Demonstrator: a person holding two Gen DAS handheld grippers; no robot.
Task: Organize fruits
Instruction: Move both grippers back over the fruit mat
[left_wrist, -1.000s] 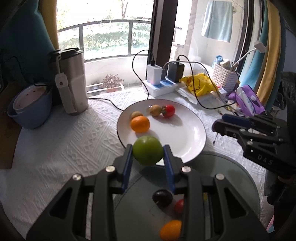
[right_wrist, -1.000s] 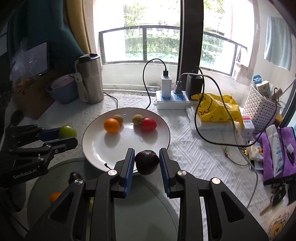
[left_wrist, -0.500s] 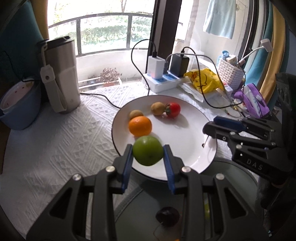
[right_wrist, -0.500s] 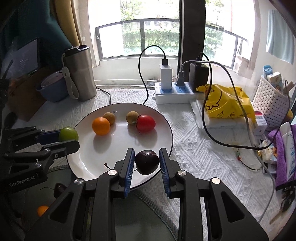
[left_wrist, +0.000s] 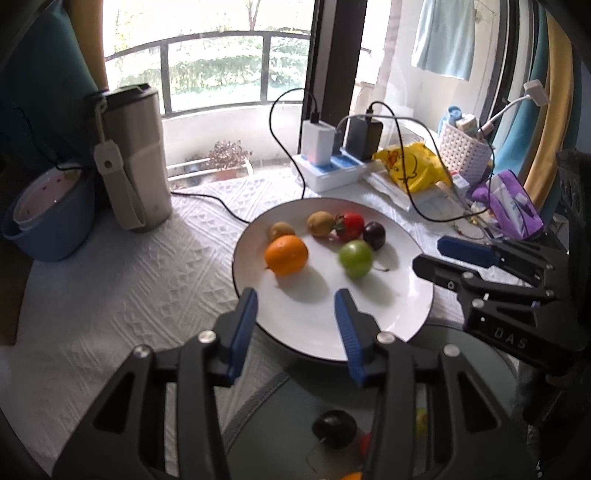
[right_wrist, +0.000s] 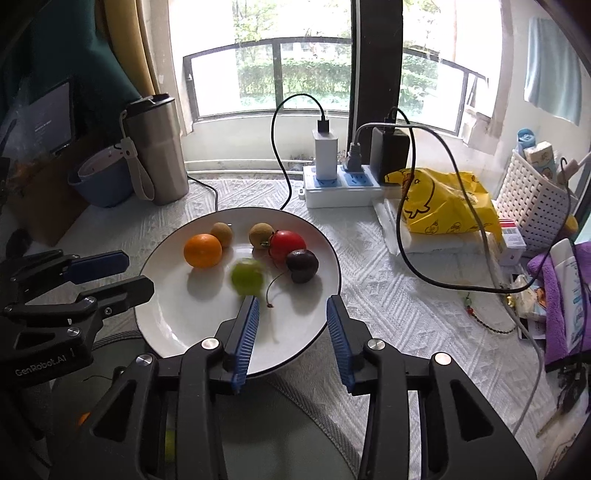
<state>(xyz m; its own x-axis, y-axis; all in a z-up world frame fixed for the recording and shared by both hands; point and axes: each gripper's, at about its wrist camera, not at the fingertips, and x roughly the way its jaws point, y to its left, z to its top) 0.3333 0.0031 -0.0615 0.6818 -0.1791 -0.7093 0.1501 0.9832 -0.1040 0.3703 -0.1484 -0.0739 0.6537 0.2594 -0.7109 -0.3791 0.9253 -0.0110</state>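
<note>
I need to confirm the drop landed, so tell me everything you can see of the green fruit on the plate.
The green fruit is small, round and smooth, apple-like, and looks blurred in the right wrist view. It lies on the white plate near the middle, free of both grippers. The orange sits apart to its left; the dark plum is just behind it, contact unclear. A thin loose stem lies beside it.

Green fruit (left_wrist: 355, 257) and dark plum (right_wrist: 302, 265) now out of opening tongs, onto plate (left_wrist: 369, 325).
</note>
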